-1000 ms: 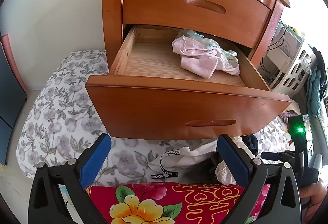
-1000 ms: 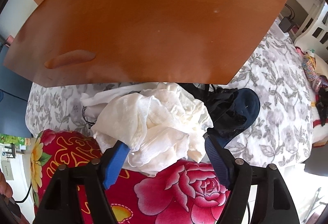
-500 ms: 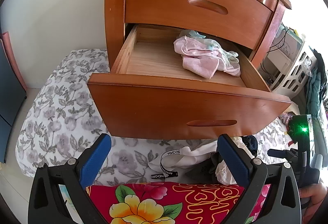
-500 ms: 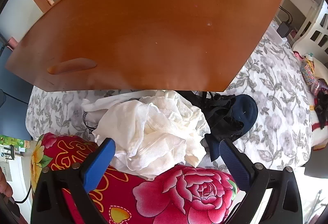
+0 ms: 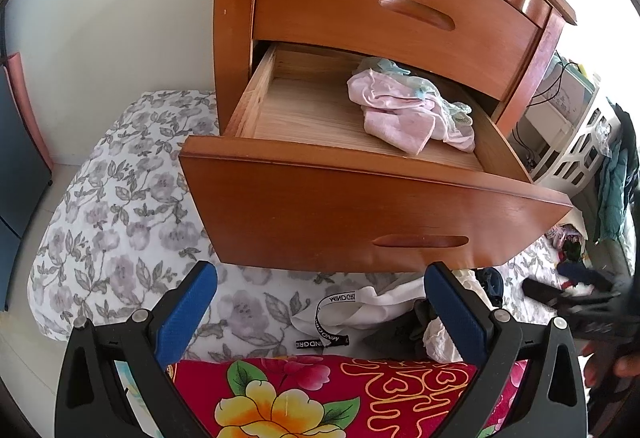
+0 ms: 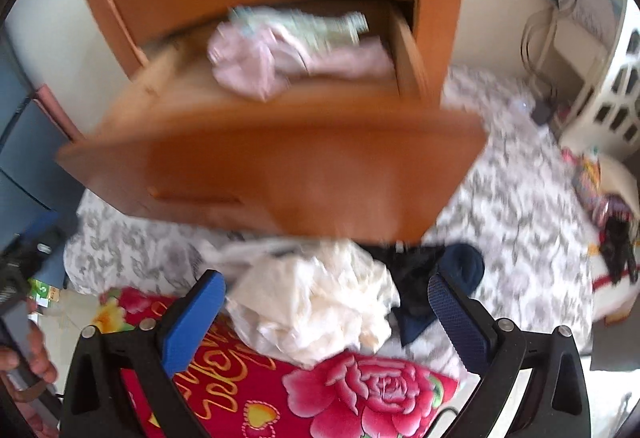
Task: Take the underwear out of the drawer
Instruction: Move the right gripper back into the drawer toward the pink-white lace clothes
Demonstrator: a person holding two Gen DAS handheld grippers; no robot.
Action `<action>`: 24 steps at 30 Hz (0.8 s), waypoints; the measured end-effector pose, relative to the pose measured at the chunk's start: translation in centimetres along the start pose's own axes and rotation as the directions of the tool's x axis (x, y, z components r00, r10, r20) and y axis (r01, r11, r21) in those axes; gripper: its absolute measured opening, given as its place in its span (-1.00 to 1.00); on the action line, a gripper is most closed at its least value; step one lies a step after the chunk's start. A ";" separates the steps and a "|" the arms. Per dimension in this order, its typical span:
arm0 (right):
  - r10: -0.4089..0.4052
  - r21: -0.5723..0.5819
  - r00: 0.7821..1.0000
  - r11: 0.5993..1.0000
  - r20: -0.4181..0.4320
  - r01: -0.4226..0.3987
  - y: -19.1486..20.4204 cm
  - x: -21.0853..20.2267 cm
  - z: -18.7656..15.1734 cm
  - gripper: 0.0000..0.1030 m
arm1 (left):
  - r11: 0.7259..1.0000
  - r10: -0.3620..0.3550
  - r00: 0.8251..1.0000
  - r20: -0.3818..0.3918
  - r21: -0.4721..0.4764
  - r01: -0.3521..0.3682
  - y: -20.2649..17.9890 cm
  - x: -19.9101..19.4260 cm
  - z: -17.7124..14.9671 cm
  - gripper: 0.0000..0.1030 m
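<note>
The right gripper (image 6: pixel 326 322) is pulling up and away from a crumpled cream garment (image 6: pixel 316 310) it was pinching a second ago, its blue fingers (image 6: pixel 192 318) now spread to their widest with nothing pressed between them. The cream piece is lying released on the bed (image 5: pixel 120 205), half across a red floral cloth (image 6: pixel 360 390) and touching a dark garment (image 6: pixel 424 278) just beside it, below the front of the pulled-out drawer (image 5: pixel 360 209). As the right wrist camera tilts, the drawer's interior is coming into its view, though blurred by the motion. Inside, toward the right rear corner, a pink bundle of underwear (image 5: pixel 404 113) is sitting with a pale green lacy piece (image 5: pixel 424 85) tucked against its back edge; the rest of the drawer floor is bare wood. The left gripper (image 5: pixel 320 318) is hovering unmoved before the drawer front, jaws wide apart and holding nothing. One item appears to be delivered, and the task is looking partly done: the pink-and-green bundle is what remains, and the freed right gripper seems to be heading back for it.
</note>
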State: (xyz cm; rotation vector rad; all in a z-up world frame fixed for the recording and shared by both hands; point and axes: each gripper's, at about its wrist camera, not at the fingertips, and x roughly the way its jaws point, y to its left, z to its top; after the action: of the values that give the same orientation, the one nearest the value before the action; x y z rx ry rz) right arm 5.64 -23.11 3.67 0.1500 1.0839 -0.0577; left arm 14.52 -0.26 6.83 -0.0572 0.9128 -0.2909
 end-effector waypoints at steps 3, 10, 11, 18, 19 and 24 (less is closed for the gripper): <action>0.008 -0.016 0.998 1.000 0.068 -0.007 0.3 -1.7 0.7 1.00 | 1.000 -0.001 1.000 0.003 -0.007 0.001 0.1 0.0 0.0 1.00; 0.023 -0.038 0.985 0.999 0.169 -0.017 1.2 -3.9 1.6 1.00 | 0.999 0.019 0.998 0.052 -0.043 -0.017 1.0 -0.7 0.2 1.00; 0.027 -0.040 0.984 0.999 0.177 -0.020 1.2 -4.0 1.7 1.00 | 0.999 0.019 0.998 0.059 -0.050 -0.016 1.2 -0.8 0.2 1.00; 0.037 -0.059 0.972 0.998 0.232 -0.024 1.9 -5.1 2.7 1.00 | 0.997 0.015 0.994 0.106 -0.071 -0.008 2.0 -1.2 0.6 1.00; 0.038 -0.062 0.970 0.998 0.239 -0.024 2.0 -5.3 2.8 1.00 | 0.998 0.012 0.994 0.110 -0.068 -0.005 2.0 -1.2 0.6 1.00; 0.051 -0.070 0.963 0.997 0.266 -0.034 2.4 -5.8 4.0 1.00 | 0.998 -0.021 0.992 0.124 -0.059 0.028 1.9 -1.1 0.6 1.00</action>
State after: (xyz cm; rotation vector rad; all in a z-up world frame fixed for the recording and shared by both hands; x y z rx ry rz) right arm 6.69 -21.52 10.79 0.1031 0.8106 -0.0034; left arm 14.80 1.85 7.66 -0.1407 0.7987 -0.2794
